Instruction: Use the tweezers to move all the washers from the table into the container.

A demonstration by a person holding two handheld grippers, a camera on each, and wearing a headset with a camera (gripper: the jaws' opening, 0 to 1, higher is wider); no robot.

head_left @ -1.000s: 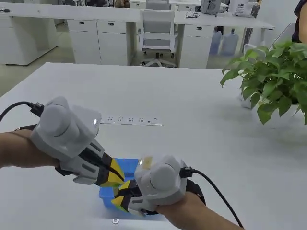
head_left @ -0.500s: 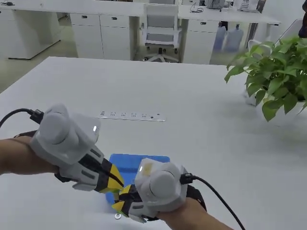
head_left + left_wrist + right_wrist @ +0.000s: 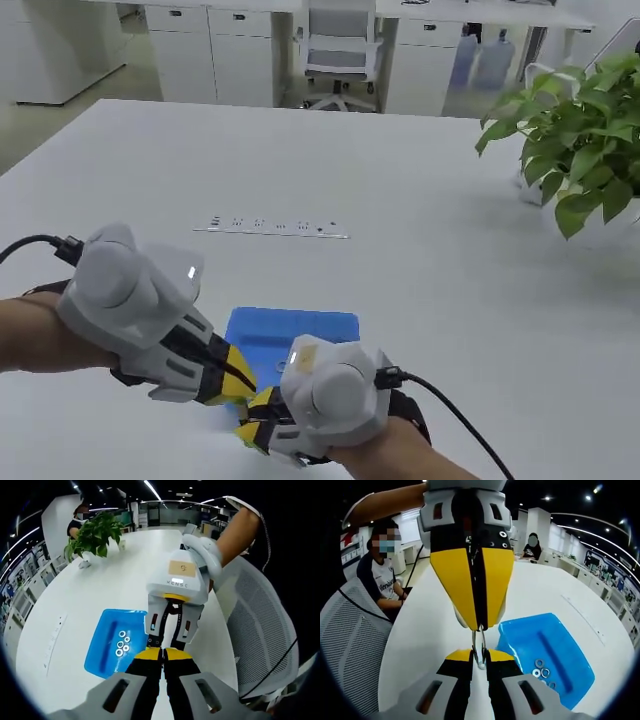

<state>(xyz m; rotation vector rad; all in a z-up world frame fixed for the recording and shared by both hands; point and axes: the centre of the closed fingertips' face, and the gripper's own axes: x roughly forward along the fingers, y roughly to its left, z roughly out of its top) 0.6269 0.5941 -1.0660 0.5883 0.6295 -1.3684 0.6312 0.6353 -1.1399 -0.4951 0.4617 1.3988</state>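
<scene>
White and wide, the surface is seen in an open office. Several washers are gathered in a small cluster inside the container, a shallow blue tray laid flat on the surface at the person's side. The tweezers are held just beside the container's edge, over bare surface, with their two thin metal prongs stretched between the two tools. The left tool is clenched on the tweezers, which are seen in the right gripper view emerging from its yellow tips. The right tool is set tip to tip with it. Its jaws are placed close on either side of the tweezers' other end, but whether that end is pinched cannot be told. In the head view both tools are pointed at each other over the container's near corner. A socket strip is set into the surface beyond the container, well apart from it. A plant is placed at the far right. A mesh chair is drawn up at the near side, and an office chair is seen beyond the far edge.
</scene>
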